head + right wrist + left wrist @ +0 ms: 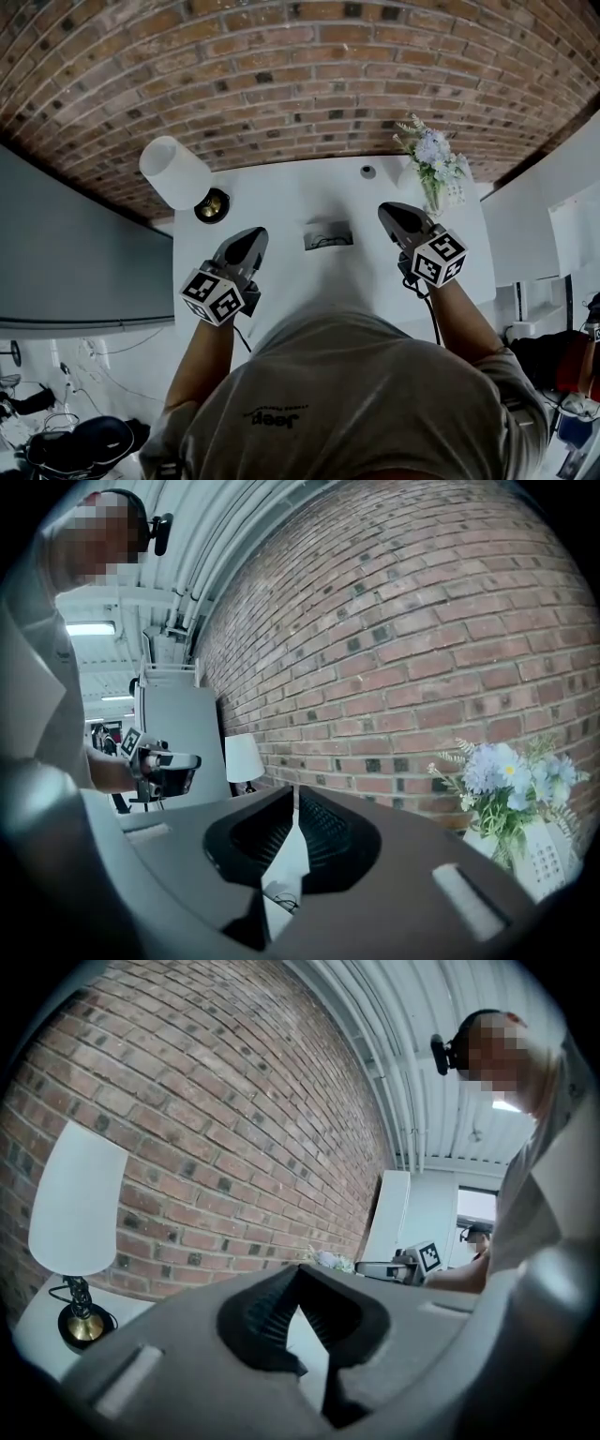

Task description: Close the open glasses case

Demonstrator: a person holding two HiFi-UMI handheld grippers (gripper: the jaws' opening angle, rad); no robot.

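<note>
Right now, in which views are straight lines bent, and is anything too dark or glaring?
Head view: the brick wall bows in a strong arc; the white table is evenly lit, the glasses case small and hard to read. Left gripper view: same fisheye curve, black corners, the lamp clear. Right gripper view: the flowers sharp, the ceiling light glaring.

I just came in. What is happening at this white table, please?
A person is at a white table by a brick wall, with a tool in each hand. The left claw and the right claw are both shut and empty. They hover on either side of a small glasses case, which lies open mid-table; neither touches it. A lamp stands at the left, a vase of flowers at the right. The case is not yet closed.
</note>
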